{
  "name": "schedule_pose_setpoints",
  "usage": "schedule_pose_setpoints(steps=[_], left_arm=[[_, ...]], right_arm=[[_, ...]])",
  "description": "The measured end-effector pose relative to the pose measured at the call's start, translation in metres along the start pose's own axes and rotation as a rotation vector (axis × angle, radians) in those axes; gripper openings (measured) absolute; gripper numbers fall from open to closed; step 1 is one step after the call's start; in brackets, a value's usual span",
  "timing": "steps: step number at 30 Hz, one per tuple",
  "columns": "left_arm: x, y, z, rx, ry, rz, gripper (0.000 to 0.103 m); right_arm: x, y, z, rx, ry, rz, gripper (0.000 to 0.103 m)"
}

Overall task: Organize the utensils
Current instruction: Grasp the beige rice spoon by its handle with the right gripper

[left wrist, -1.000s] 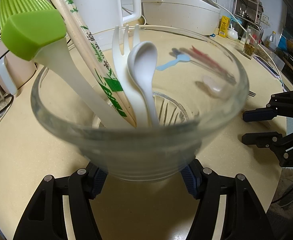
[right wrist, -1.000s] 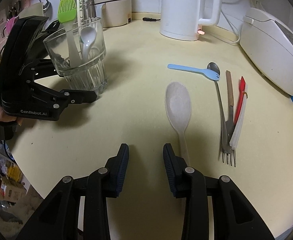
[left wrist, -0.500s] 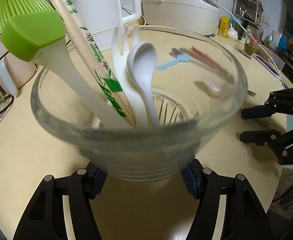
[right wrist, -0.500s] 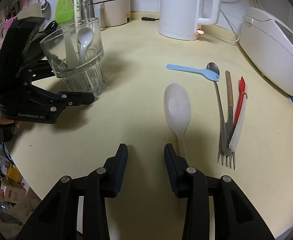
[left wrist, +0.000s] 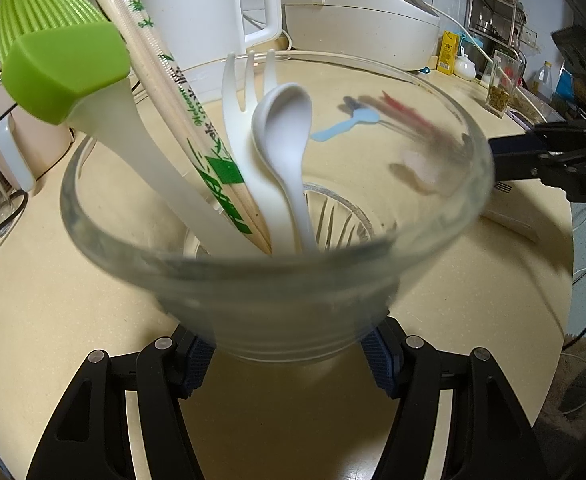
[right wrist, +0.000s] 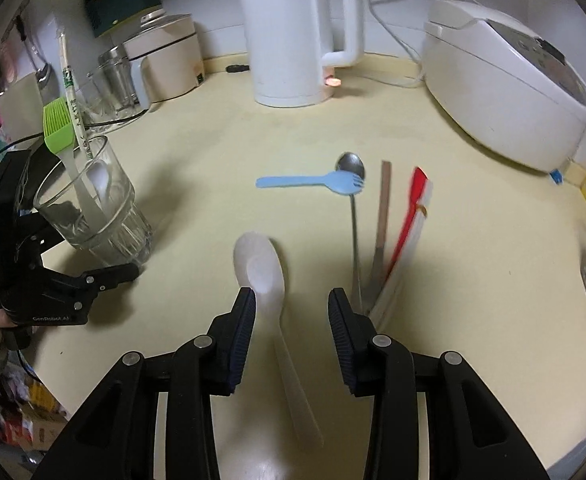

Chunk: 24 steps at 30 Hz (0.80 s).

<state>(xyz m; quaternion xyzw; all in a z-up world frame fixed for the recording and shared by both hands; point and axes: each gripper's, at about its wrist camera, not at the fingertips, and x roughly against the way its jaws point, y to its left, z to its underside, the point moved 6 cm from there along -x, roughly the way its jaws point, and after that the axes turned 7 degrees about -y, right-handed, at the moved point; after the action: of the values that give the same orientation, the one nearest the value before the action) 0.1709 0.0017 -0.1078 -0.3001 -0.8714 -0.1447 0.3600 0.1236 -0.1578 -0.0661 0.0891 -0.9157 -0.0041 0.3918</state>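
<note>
Four utensils already stood in the glass tumbler (left wrist: 277,280): a green silicone brush (left wrist: 59,68), a pair of wrapped chopsticks (left wrist: 173,92), a white plastic fork (left wrist: 245,96) and a small white spoon (left wrist: 283,128), all leaning toward the tumbler's left wall. The left gripper (left wrist: 285,354) was clamped on the tumbler's base, one pad on each side, steadying it on the cream counter (right wrist: 213,160). To the right of the tumbler the other pieces lay loose: a translucent rice paddle (right wrist: 261,268), beyond it a blue plastic fork (right wrist: 313,182), and further right a metal spoon (right wrist: 352,200), a wooden-handled piece (right wrist: 383,216) and a red-and-white piece (right wrist: 411,208) side by side. The right gripper (right wrist: 291,312) hovered above the paddle with its jaws about halfway apart and nothing held; the paddle's neck lay between the pads, clear of both. The step in hand appeared to be picking up the paddle. The next move would probably call for lowering the pads to the counter around the thin neck, closing firmly on it, then lifting and carrying it handle-first into the tumbler's open right side, clear of the leaning brush.
</note>
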Motion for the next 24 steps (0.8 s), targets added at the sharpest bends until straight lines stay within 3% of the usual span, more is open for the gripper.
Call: schedule_pose_setpoints(steps=[6,24], left_arm=[[0.000,0.001,0.000,-0.001,0.000,-0.001,0.070],[0.000,0.002,0.001,0.002,0.000,0.002,0.070]], right_arm=[[-0.022,0.014,-0.004,0.080,0.032,-0.019,0.038],[-0.058,0.027,-0.003,0.153,0.088,-0.027,0.038]])
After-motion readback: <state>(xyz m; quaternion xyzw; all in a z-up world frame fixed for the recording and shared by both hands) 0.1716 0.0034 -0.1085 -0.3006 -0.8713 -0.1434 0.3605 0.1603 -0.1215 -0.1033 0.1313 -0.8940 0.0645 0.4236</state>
